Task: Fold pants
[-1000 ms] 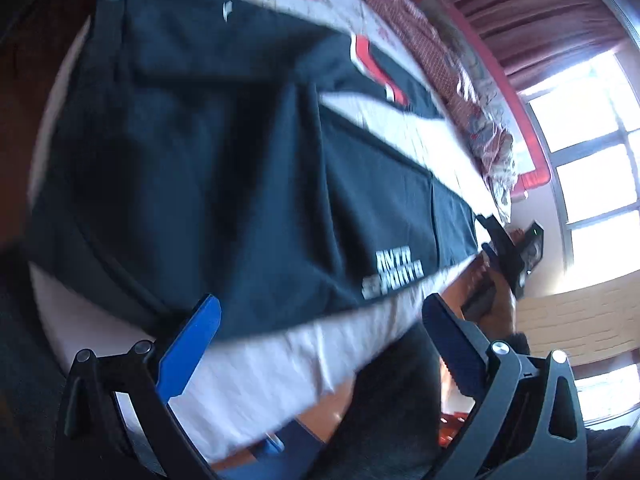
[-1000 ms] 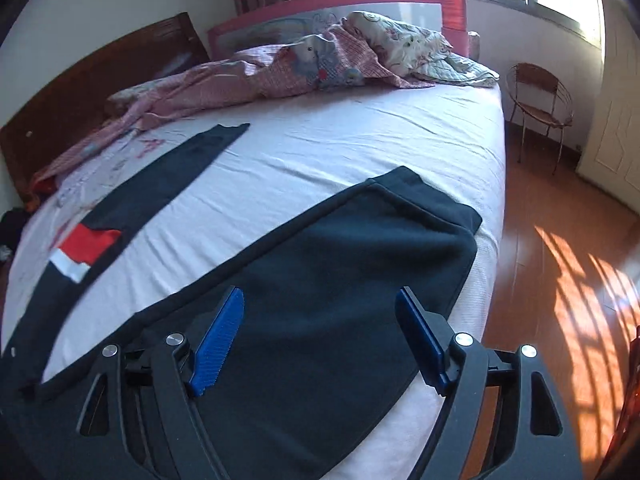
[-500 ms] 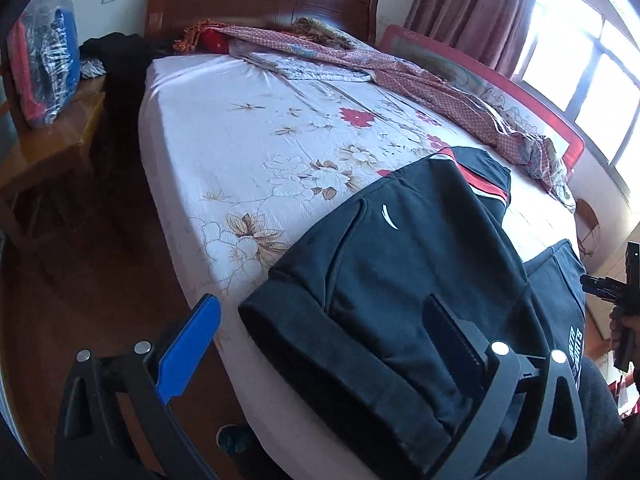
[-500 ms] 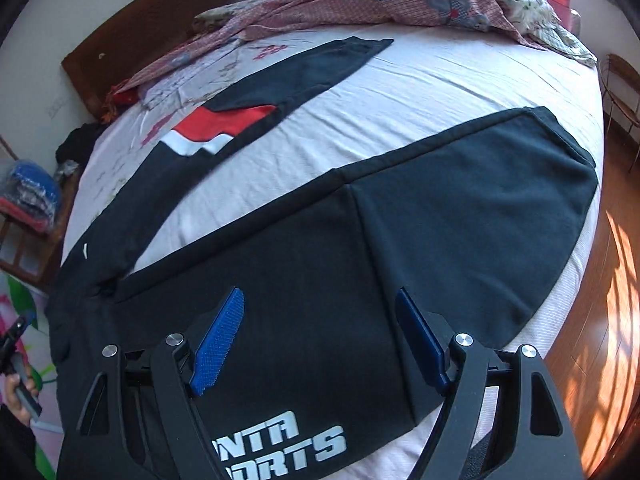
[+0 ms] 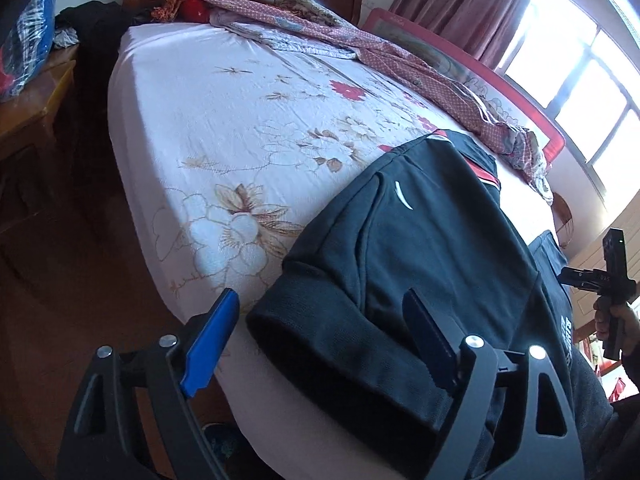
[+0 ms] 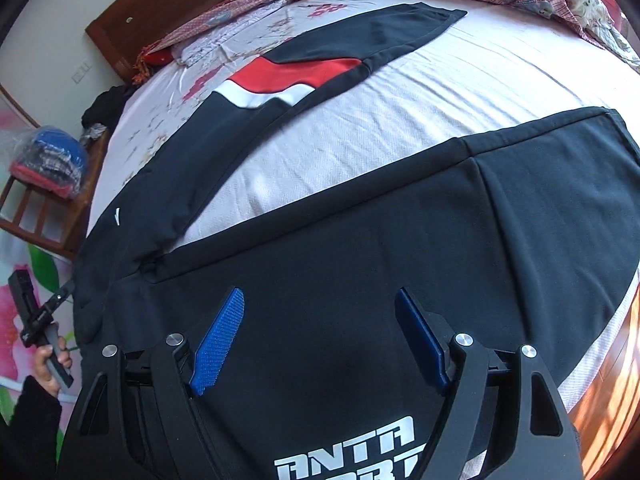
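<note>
On the bed [image 5: 208,128], my soft, floppy pants [image 6: 360,280] need grabbing at the waistband [image 5: 340,344]; my left tongs [image 5: 320,344], just closing some, and right tongs [image 6: 320,340] are open, holding nothing.

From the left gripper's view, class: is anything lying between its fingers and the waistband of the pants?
Nothing visible. The left gripper, whose jaws have just been closing, stands open directly over the waistband of the pants at the bed edge, not yet pressing it.

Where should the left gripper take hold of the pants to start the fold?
Grip the ribbed waistband at the corner nearest the left gripper, coming in from the bed's edge. That thick band overhangs slightly and sits between the open jaws, which have just been closing.
</note>
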The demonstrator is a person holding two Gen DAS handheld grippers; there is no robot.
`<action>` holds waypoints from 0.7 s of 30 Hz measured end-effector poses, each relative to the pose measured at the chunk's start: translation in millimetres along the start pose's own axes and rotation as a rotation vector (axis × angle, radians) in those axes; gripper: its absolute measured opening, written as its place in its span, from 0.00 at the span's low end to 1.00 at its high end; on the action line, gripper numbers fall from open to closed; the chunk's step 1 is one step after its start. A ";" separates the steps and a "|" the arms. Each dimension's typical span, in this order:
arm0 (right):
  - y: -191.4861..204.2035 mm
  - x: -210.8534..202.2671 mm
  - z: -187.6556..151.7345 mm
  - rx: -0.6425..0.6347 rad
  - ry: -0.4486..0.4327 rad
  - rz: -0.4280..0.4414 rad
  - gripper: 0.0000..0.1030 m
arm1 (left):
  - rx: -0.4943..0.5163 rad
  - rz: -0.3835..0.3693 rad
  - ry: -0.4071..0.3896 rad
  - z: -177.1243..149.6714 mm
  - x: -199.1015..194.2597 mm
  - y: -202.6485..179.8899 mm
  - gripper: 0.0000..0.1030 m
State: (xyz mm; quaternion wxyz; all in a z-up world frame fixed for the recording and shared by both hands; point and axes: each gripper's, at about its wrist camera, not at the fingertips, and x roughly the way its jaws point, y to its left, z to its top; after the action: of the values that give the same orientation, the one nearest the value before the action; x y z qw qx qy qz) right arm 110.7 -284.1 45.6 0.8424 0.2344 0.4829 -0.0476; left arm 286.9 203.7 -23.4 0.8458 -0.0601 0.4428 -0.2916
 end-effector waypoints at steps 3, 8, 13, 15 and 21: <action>1.0 1.4 -1.9 -0.002 0.009 0.001 0.75 | 0.024 0.019 0.016 0.2 4.4 -7.3 0.64; 1.9 -1.0 1.4 -0.006 0.014 0.020 0.75 | -0.108 -0.010 -0.014 -3.4 -8.6 9.5 0.18; 11.2 -6.7 44.8 -0.027 -0.008 0.032 0.75 | -0.151 0.015 -0.094 -3.5 -29.1 -14.9 0.10; 13.8 -7.6 83.8 0.014 -0.028 0.071 0.75 | -0.203 -0.036 -0.177 -3.9 -48.6 -25.4 0.09; 41.9 43.9 224.9 0.171 0.032 0.197 0.75 | -0.147 -0.162 -0.298 -9.7 -95.5 -87.9 0.09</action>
State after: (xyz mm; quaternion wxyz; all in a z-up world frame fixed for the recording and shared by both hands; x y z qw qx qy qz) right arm 324.8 -339.8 118.8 0.8122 0.3525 0.4648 -0.0020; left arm 198.8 185.1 70.6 0.8691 -0.1997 0.3261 -0.3136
